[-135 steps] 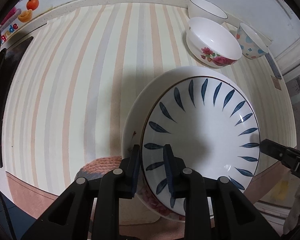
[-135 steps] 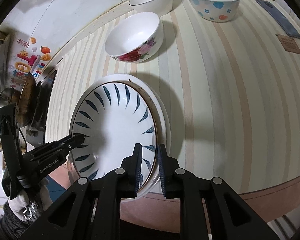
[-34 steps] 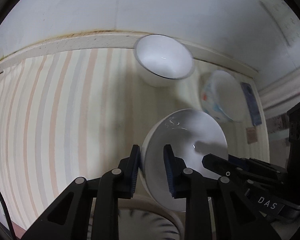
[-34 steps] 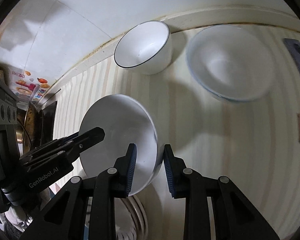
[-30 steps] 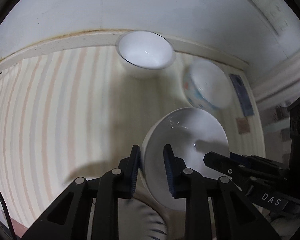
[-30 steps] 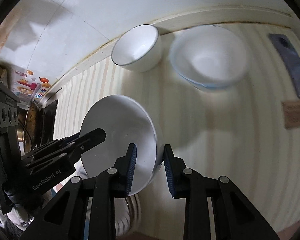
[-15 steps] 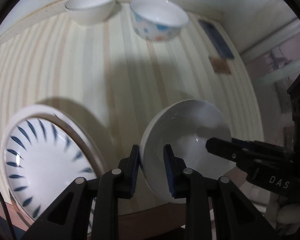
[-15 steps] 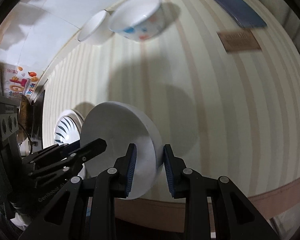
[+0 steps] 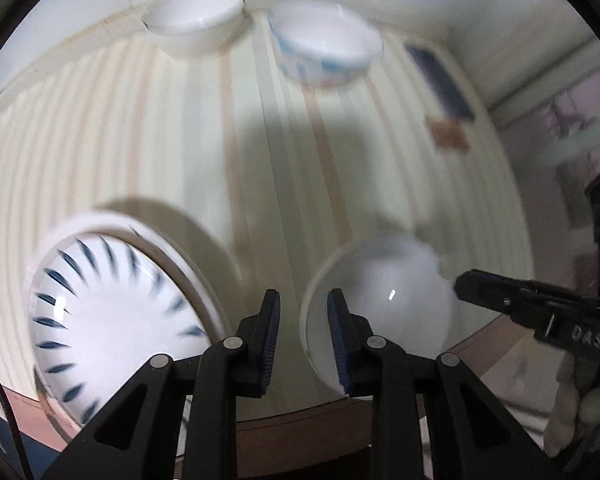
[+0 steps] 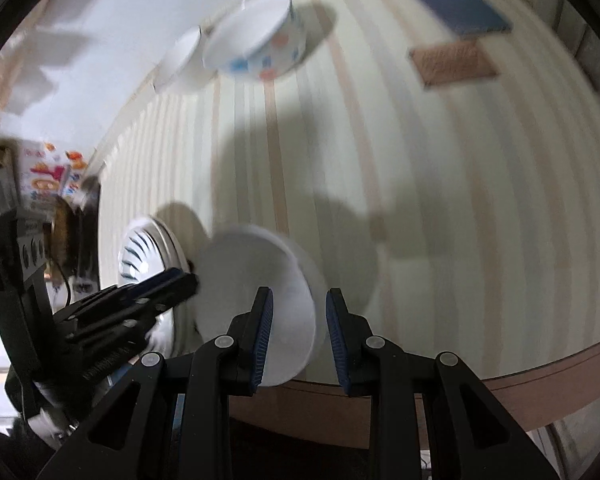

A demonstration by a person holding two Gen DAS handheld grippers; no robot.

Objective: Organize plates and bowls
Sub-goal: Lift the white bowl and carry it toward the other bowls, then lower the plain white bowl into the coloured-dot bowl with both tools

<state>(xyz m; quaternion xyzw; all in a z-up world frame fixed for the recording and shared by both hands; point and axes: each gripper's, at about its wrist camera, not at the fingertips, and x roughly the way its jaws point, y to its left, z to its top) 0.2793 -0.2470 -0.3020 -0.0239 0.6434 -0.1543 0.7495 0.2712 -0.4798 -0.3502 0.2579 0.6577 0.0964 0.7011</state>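
Looking down the left wrist: I see the left claw [image 9: 304, 336] straddling the near rim of the white bowl [image 9: 380, 308], one finger inside and one outside.
Left claw grip: a strip of worktop shows between the outer pad and the rim, so I cannot tell whether it pinches.
Right claw from here: the right claw [image 9: 466, 286] comes in from the right, its tip at the bowl's far rim.
Bowl position: it sits over the front right of the striped worktop [image 9: 140, 140], close to the brown front edge.
Plates: the blue-leaf plate [image 9: 112, 320] lies on a larger white plate [image 9: 100, 222] at the front left, just beside my left finger and apart from the bowl.
Back edge: a plain white bowl [image 9: 194, 20] and a dotted bowl [image 9: 324, 52] stand side by side near the wall.
Right side: a phone [image 9: 440, 80] and a brown card [image 9: 448, 136] lie near that border.
Open room: bare stripes run from the held bowl up to the back bowls.

Right wrist view: my right claw [image 10: 298, 336] is clenched on the white bowl's [image 10: 252, 280] rim, and the bowl is tilted.
Edge: the bowl's lower lip overlaps the worktop's brown front edge.
Left claw from here: its tip [image 10: 176, 280] meets the bowl's opposite rim.
Plates again: the stack [image 10: 140, 256] is partly hidden behind that claw, left of the bowl.
Free space: the wide striped area [image 10: 460, 200] to my right is open up to the card [image 10: 452, 64] and phone [image 10: 452, 0].
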